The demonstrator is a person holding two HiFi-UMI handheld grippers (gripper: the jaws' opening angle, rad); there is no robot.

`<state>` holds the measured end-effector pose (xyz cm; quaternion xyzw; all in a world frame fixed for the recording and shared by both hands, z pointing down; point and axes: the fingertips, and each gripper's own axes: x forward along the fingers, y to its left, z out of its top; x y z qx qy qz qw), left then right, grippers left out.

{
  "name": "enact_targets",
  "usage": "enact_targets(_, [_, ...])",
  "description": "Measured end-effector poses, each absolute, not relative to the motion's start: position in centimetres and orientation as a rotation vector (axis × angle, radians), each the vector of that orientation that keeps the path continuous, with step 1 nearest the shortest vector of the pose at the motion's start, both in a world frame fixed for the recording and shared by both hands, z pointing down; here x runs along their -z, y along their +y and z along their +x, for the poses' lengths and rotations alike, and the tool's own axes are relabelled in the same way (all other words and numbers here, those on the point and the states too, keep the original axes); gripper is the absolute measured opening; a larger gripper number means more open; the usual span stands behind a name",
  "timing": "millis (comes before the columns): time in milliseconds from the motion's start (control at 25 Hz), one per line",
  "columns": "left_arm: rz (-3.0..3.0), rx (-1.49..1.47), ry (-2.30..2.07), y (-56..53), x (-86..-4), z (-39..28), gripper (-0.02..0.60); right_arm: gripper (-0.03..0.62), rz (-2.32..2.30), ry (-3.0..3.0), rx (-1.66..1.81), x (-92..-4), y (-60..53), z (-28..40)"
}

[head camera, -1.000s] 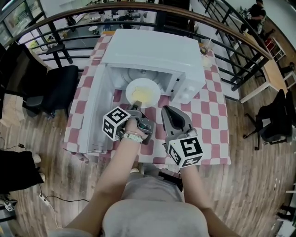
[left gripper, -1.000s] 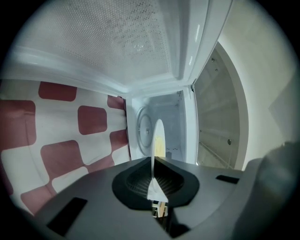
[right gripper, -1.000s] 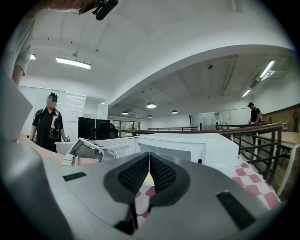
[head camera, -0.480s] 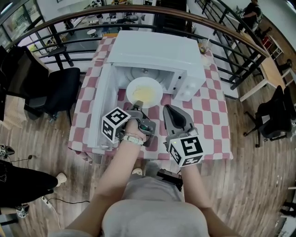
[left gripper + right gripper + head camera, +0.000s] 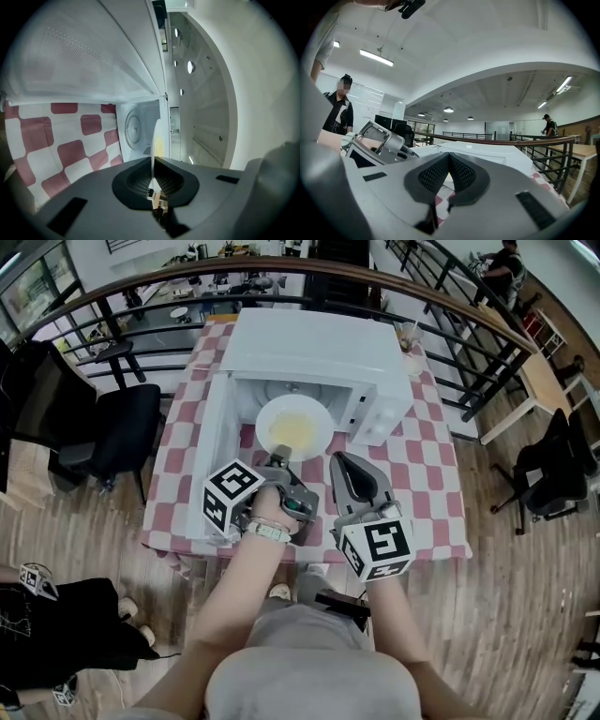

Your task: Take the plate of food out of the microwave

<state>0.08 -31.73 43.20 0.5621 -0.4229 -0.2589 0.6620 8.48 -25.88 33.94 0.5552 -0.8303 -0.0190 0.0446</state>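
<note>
A white plate (image 5: 293,427) with yellow food sits half out of the mouth of the white microwave (image 5: 319,348). My left gripper (image 5: 278,457) is shut on the plate's near rim. In the left gripper view the plate (image 5: 153,140) shows edge-on, pinched by the left gripper (image 5: 153,161), with the microwave cavity (image 5: 201,108) beyond. My right gripper (image 5: 340,463) hovers just right of the plate over the checked tablecloth (image 5: 422,474). It is shut and empty. In the right gripper view the right gripper (image 5: 449,158) points over the microwave's top (image 5: 487,152).
The microwave door (image 5: 208,465) hangs open to the left, next to my left hand. A cup (image 5: 405,334) stands at the table's back right. A black chair (image 5: 112,427) stands left of the table and a curved railing (image 5: 450,296) runs behind it.
The plate has come slightly farther out of the microwave toward me, still in the left gripper. The right gripper has barely moved.
</note>
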Motion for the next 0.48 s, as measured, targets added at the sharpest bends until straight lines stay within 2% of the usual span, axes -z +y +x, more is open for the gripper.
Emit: enact_targets(480, [1.303, 0.638, -0.96, -31.3, -39.7, 0.4, 0.009, 0.026, 1.681, -2.561, 0.095, -32.4, -26.9, 9.2])
